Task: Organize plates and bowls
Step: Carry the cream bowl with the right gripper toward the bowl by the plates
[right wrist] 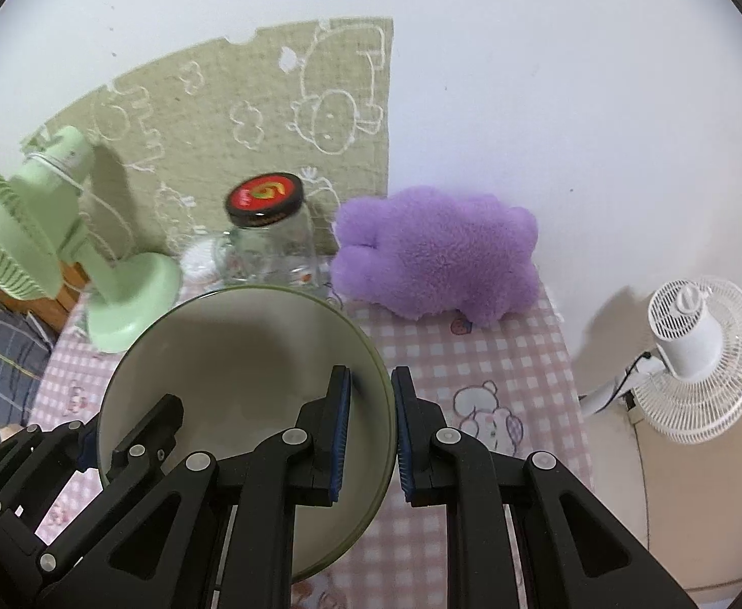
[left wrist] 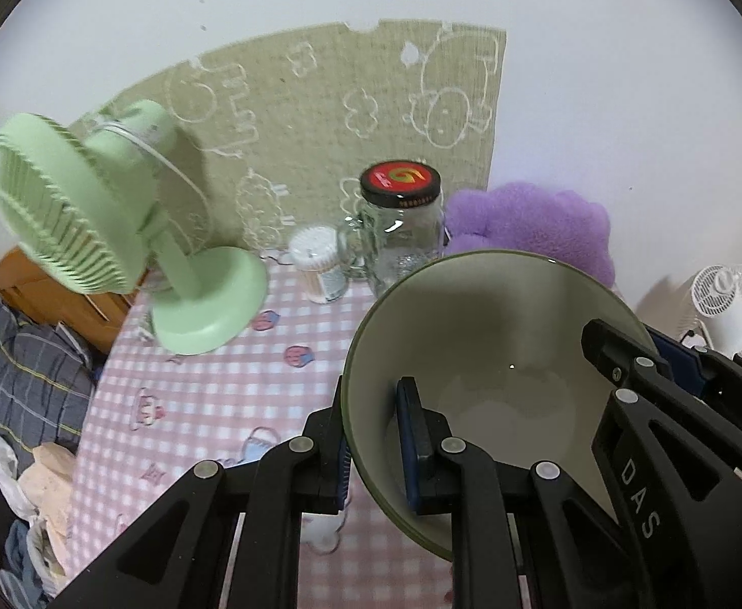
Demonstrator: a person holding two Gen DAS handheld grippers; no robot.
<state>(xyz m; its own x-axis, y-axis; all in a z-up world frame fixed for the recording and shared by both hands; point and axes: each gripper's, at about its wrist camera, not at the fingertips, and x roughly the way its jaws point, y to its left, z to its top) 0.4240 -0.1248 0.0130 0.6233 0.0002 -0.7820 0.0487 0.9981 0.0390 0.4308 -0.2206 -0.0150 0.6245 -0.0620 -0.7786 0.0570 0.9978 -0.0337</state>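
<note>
A green bowl (left wrist: 497, 335) with a pale inside is held above the pink checked tablecloth (left wrist: 208, 396), tilted. My left gripper (left wrist: 371, 457) is shut on the bowl's left rim, one finger inside and one outside. My right gripper (right wrist: 371, 426) grips the bowl's (right wrist: 228, 355) right rim the same way, its pads close on either side of the wall. Each gripper shows in the other's view: the right gripper at the right of the left wrist view (left wrist: 675, 396), the left gripper at the lower left of the right wrist view (right wrist: 92, 451).
A green desk fan (left wrist: 117, 223) stands at the back left. A glass jar with a black and red lid (left wrist: 401, 223), a white cotton-swab tub (left wrist: 320, 264) and a purple plush (right wrist: 436, 259) stand along the wall. A white fan (right wrist: 700, 355) stands off the table's right edge.
</note>
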